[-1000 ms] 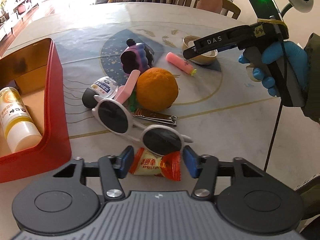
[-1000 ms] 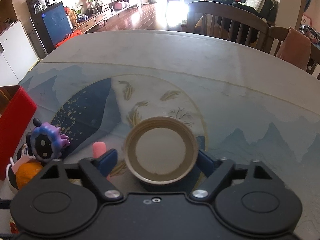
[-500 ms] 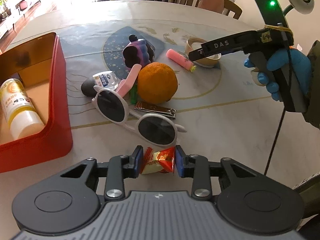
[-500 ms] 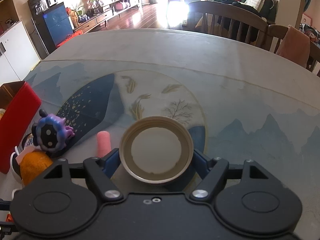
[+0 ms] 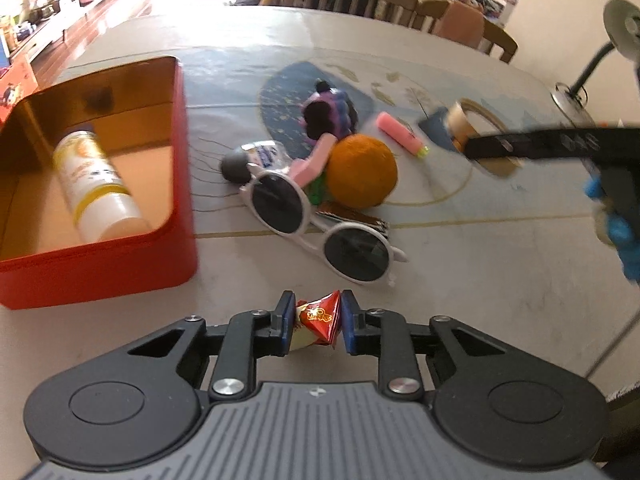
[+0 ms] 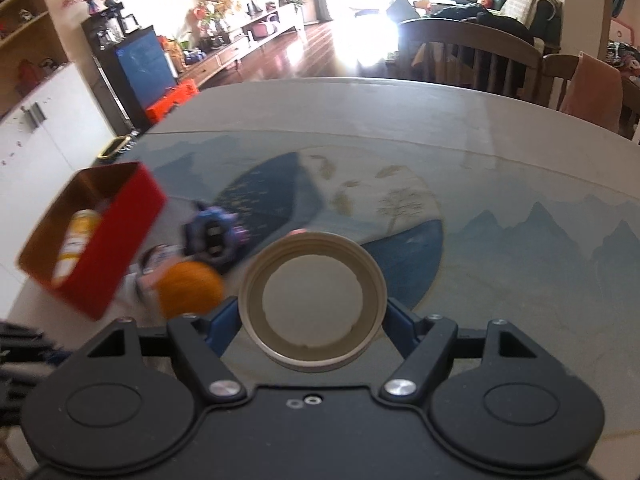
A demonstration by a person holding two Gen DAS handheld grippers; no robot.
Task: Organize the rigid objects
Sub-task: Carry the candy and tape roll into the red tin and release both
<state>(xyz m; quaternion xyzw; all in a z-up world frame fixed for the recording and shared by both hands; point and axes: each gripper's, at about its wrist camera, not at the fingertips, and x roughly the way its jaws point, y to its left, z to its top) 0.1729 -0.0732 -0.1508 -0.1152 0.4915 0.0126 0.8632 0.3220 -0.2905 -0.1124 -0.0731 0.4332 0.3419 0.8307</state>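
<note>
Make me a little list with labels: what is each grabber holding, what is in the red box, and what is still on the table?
left gripper: jaws have just been closing, now shut on the red snack packet
right gripper: jaws shut on the round lid, lifted off the table
red box: one white and yellow bottle, lying down
still on table: white sunglasses, orange, purple toy, pink marker, nail clippers
</note>
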